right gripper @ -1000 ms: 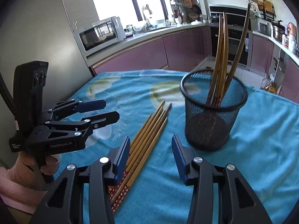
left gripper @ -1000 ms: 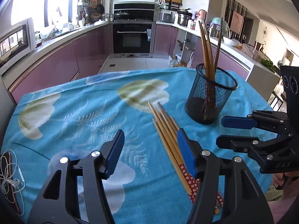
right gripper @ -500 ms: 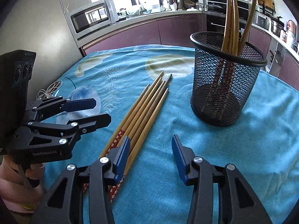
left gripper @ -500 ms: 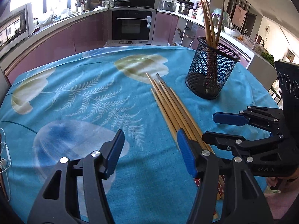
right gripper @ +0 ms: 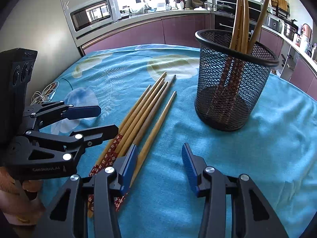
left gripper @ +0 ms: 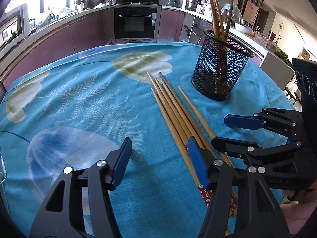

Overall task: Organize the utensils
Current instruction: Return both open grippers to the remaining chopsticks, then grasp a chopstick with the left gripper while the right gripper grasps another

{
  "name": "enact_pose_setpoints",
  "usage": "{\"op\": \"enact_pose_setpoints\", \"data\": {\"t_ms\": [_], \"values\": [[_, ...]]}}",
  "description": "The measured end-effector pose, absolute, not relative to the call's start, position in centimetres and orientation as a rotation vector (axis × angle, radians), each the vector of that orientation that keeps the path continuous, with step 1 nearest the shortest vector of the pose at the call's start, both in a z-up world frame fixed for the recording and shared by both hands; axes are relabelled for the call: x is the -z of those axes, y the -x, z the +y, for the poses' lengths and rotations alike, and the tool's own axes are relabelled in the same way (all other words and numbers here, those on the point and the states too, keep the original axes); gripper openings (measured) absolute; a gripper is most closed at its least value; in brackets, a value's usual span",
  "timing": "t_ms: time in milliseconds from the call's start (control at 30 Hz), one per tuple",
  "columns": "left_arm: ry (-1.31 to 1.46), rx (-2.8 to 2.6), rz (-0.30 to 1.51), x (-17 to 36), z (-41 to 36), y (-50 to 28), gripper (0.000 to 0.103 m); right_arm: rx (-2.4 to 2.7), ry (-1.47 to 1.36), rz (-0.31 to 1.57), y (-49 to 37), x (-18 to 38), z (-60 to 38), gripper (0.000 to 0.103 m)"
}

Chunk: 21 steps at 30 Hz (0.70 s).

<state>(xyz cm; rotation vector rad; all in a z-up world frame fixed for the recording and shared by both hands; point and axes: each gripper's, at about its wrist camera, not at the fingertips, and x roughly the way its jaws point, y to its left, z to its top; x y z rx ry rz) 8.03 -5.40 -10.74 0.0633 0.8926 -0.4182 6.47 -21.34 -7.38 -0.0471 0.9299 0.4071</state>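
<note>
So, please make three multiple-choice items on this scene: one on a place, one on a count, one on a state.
1. Where do the loose chopsticks lie?
A. in the mesh cup
B. on the blue cloth, beside the mesh cup
C. on the kitchen counter

2. How many chopsticks lie loose on the cloth?
A. two
B. six
C. ten

3. How does the right gripper stand?
A. open, holding nothing
B. shut on a chopstick
C. shut on the cup's rim

Answers:
1 B: they lie flat on the blue cloth, apart from the mesh cup.
2 B: six tapered tips show in the right wrist view.
3 A: only cloth shows between its blue pads.
</note>
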Motion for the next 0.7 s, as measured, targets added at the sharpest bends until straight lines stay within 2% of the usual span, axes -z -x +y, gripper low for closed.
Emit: {"op": "enact_pose_setpoints", "data": {"t_ms": [233,467,700], "values": [[-0.080,0.417,0.900,10.90,-5.65,-8.29,0.057,-0.412,0.053,0.934,-6.58,7.46,-21.37,0.042],[-0.086,0.418,0.912,11.04,-5.29,-8.64,0.050,-0.412,0.057,0.938,-6.64,7.50,-21.42,0.041],[-0.067,0.431,0.925,11.06,-4.99,-8.77,0.041,-0.402,0.071,0.944,-6.82,7.49,-21.51,0.036]]}}
